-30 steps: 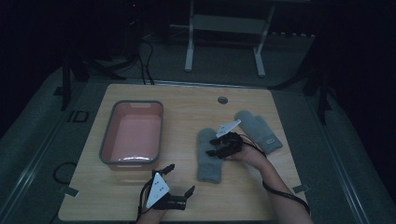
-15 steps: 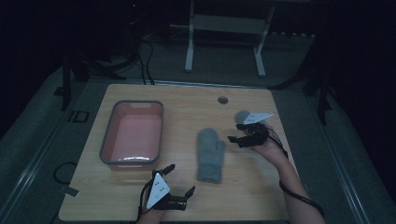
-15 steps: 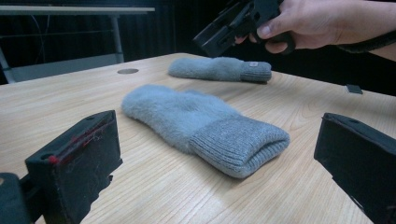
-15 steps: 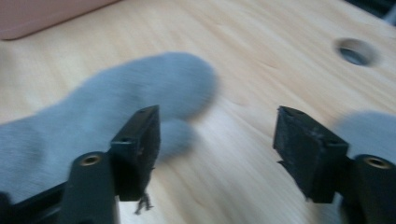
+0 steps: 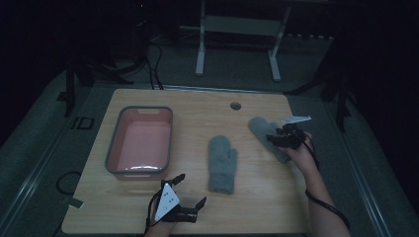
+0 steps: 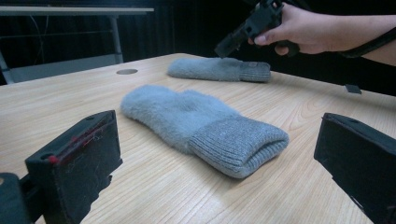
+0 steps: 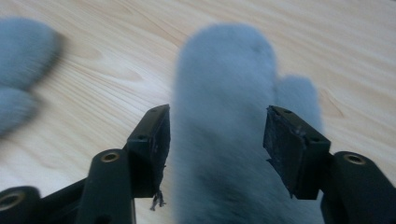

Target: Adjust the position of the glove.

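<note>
Two grey mittens lie on the wooden table (image 5: 276,197). One mitten (image 5: 222,163) (image 6: 187,112) lies in the middle, its cuff toward the front. My left gripper (image 5: 190,190) (image 6: 218,128) stands open near the front edge, facing that cuff from a short way off, with nothing in it. The other mitten (image 5: 262,129) (image 7: 224,84) (image 6: 215,69) lies at the right. My right gripper (image 5: 276,139) (image 7: 217,135) hovers open over it, one jaw on each side, not closed on the wool.
A pink tub (image 5: 141,140) with a grey rim stands on the table's left half. A round cable hole (image 5: 235,105) sits near the far edge. Cables and a white frame stand on the floor behind the table.
My right gripper has moved from the middle mitten rightward to the mitten at the right. The left gripper has stayed put.
</note>
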A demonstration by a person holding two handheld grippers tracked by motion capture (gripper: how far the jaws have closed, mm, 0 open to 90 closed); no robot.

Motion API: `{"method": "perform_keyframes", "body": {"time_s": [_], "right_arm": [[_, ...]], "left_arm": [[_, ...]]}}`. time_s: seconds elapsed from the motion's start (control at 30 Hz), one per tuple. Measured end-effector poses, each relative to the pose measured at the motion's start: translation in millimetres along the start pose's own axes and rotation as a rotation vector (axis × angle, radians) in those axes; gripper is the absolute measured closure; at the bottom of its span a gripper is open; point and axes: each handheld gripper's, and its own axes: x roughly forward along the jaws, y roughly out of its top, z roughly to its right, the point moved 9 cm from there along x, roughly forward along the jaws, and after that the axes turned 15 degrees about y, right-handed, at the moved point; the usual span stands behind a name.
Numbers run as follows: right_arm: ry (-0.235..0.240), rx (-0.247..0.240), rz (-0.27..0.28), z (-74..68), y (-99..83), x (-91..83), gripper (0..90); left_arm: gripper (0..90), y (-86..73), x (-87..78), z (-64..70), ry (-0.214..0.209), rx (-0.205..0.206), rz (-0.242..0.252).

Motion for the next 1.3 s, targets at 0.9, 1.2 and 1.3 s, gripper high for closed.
{"method": "perform_keyframes", "body": {"time_s": [0.9,1.2,1.3], "right_arm": [[-0.241,0.227,0.156,-29.5,-29.0,-48.1,79.2],[-0.313,0.330,0.154,-57.8,-70.6,-74.3,78.9],[-0.312,0.361,0.146,-62.9,-82.3,-74.1,78.7]], "left_arm": [[0.7,0.8,-0.5,-2.5,0.014,-0.004,0.017],[0.7,0.6,-0.3,-2.5,0.021,0.003,0.013],[0.7,0.5,0.0,-2.2,0.024,0.007,0.012]]}}
